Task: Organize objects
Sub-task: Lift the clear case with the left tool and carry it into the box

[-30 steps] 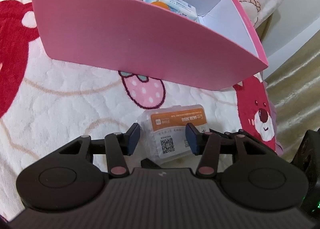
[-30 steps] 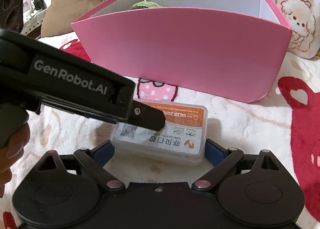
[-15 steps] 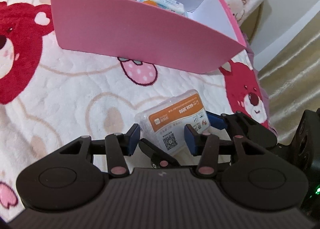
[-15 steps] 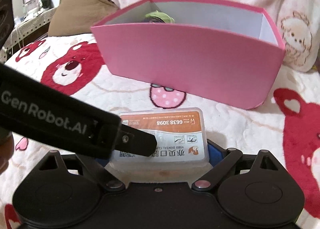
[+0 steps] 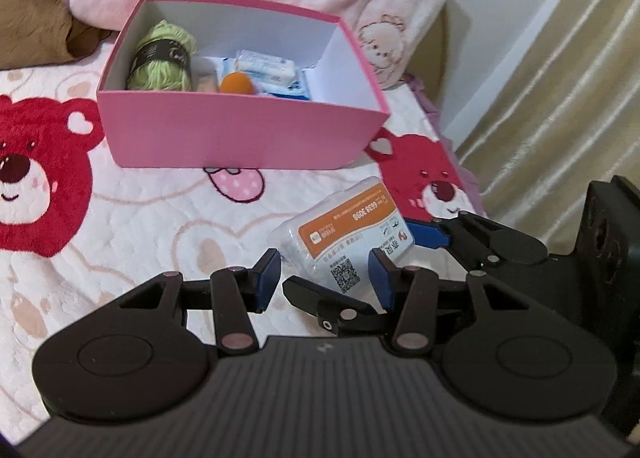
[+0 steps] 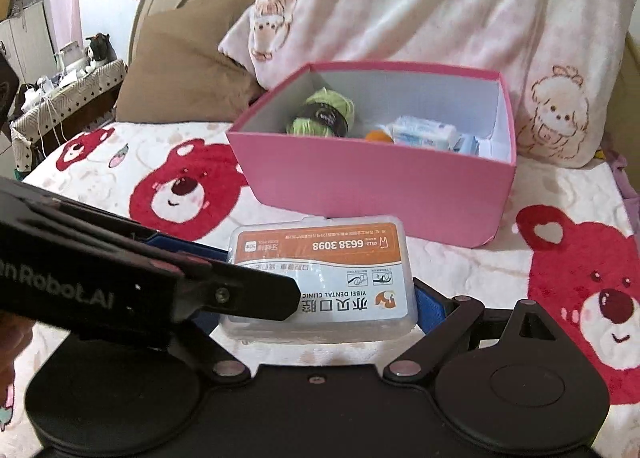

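Observation:
A clear plastic floss box with an orange-and-white label [image 6: 320, 270] is held between the pads of my right gripper [image 6: 320, 306], lifted above the blanket; it also shows in the left wrist view [image 5: 344, 234]. My left gripper [image 5: 324, 278] is open beside it, and its finger lies across the box's left end in the right wrist view. The pink box [image 5: 240, 134] stands beyond, open on top, and it also shows in the right wrist view [image 6: 376, 194]. It holds a green yarn ball [image 5: 162, 56], an orange ball [image 5: 238, 84] and white-blue packets [image 5: 266, 64].
A white blanket with red bear prints [image 6: 184, 186] covers the bed. A pink blanket [image 6: 440, 6] and a brown pillow [image 6: 180, 70] lie behind the box. A beige curtain [image 5: 560, 98] hangs at the right, past the bed edge.
Both grippers have risen and pulled back from the pink box, so its inside now shows. The right gripper closed on the floss box and lifted it off the blanket.

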